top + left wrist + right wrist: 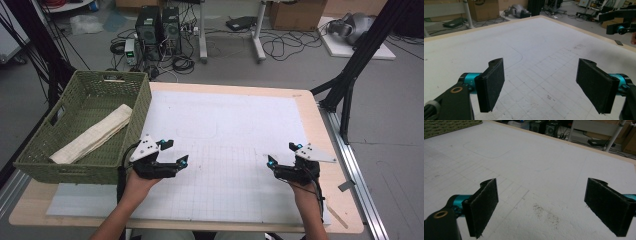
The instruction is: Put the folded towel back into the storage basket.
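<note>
High view. My left gripper (pixel 176 151) sits at lower left of centre, held over the white gridded mat (pixel 225 125) that covers the worktop (pixel 312 107); its fingers are spread wide with nothing between them. My right gripper (pixel 282 152) sits at lower right of centre, over the mat near its right edge, fingers likewise spread and empty. The two grippers are well apart. At the left of the frame a green woven basket (pixel 142 97) stands on the worktop's left end, just beside my left gripper. A folded cream cloth (pixel 95 134) lies diagonally inside it, running from the lower left corner toward the upper right wall.

Left gripper view. My two black padded fingers (pixel 491 83) rise from the bottom corners, far apart, with bare gridded mat (pixel 534 50) between them. A curved pencil line crosses the mat at centre. My right gripper (pixel 621 29) shows at the upper right edge of the frame.

Right gripper view. My fingers (pixel 484 205) stand wide apart at lower left and lower right, holding nothing. Between them the mat (pixel 536 165) carries a patch of dark specks at lower centre. A strip of the green basket (pixel 446 125) fills the upper left corner.
</note>
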The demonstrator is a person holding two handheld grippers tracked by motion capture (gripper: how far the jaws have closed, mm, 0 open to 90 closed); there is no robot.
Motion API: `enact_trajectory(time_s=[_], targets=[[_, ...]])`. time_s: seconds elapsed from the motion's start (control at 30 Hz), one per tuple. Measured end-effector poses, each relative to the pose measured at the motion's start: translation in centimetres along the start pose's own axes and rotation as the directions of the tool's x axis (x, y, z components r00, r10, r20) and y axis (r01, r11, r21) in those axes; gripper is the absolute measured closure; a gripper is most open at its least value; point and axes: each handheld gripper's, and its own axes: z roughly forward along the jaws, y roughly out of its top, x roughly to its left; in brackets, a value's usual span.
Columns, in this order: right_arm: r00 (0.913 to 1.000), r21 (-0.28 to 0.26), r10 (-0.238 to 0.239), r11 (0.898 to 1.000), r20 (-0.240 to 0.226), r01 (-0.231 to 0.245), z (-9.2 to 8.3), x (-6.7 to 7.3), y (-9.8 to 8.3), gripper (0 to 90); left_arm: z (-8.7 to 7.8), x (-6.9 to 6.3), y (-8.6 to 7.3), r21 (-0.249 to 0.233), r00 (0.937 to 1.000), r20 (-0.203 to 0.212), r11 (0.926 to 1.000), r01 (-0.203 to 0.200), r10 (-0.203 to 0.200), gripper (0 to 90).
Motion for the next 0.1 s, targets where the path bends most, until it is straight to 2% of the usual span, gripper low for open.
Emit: enact_trajectory(time_s=[0.1], targets=[[1.0, 0.001, -0.005, 1.0, 0.003, 0.005, 0.05, -0.05, -0.01, 11.3, 0.01, 0.04, 0.01, -0.003, 1.0, -0.004, 1.0, 0.003, -0.003, 23.2]])
